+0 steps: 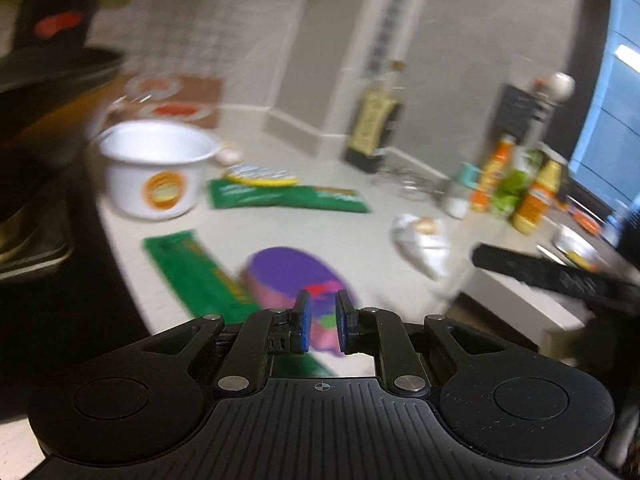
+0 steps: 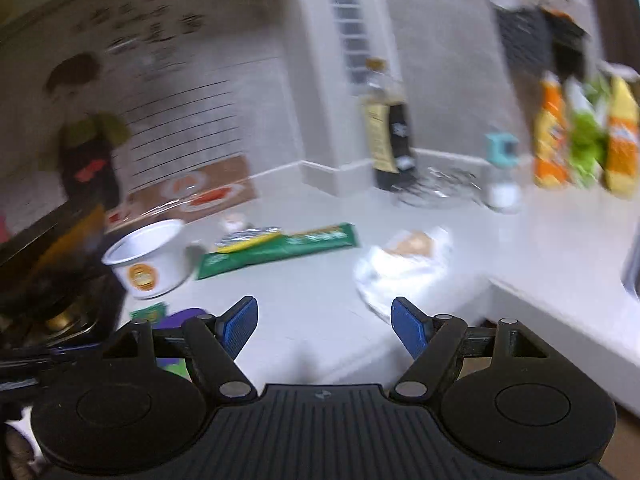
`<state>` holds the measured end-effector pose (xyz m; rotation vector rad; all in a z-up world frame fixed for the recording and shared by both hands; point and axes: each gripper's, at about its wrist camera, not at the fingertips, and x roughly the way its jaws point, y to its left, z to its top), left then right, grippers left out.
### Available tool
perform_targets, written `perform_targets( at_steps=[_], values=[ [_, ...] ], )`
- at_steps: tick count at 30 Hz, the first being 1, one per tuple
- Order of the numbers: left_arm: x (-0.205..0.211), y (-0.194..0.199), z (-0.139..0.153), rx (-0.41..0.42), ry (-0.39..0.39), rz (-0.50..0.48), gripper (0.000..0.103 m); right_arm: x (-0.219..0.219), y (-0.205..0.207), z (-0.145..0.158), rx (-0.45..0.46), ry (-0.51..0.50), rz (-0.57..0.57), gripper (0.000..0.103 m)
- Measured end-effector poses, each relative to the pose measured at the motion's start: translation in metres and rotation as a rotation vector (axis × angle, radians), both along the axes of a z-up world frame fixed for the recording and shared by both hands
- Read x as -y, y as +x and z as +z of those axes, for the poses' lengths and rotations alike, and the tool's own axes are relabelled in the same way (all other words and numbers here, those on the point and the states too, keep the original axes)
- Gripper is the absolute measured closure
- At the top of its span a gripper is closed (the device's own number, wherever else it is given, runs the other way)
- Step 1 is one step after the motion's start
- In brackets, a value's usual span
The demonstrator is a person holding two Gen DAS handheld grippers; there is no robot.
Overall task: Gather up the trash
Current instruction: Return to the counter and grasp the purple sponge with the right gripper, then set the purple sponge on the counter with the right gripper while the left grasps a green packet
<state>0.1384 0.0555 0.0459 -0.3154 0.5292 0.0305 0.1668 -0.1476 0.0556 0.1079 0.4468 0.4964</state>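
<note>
- Our left tool is nearly closed, its blue pads gripping a purple-and-pink wrapper.
- Our right tool stands wide, pads apart with nothing between them.
- Ahead of the tools on the white surface lie green wrappers, a crumpled white bag and a white cup.
- Beyond, against the wall, we see dark bottles and orange, green and yellow packets; every label is too blurred to read.
</note>
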Motion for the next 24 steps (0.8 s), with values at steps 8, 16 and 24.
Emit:
perform_targets(
  at_steps=[8, 16, 24],
  values=[
    [-0.033, 0.016, -0.016, -0.129, 0.010, 0.116, 0.088, -0.070, 0.003, -0.027, -0.035, -0.085, 0.175, 0.029],
    [-0.044, 0.023, -0.029, -0.182, 0.027, 0.132, 0.088, -0.117, 0.009, -0.038, -0.055, -0.093, 0.306, 0.029],
    [-0.050, 0.037, -0.022, -0.266, 0.089, 0.129, 0.088, -0.121, 0.035, -0.052, -0.095, -0.123, 0.227, 0.047]
  ],
)
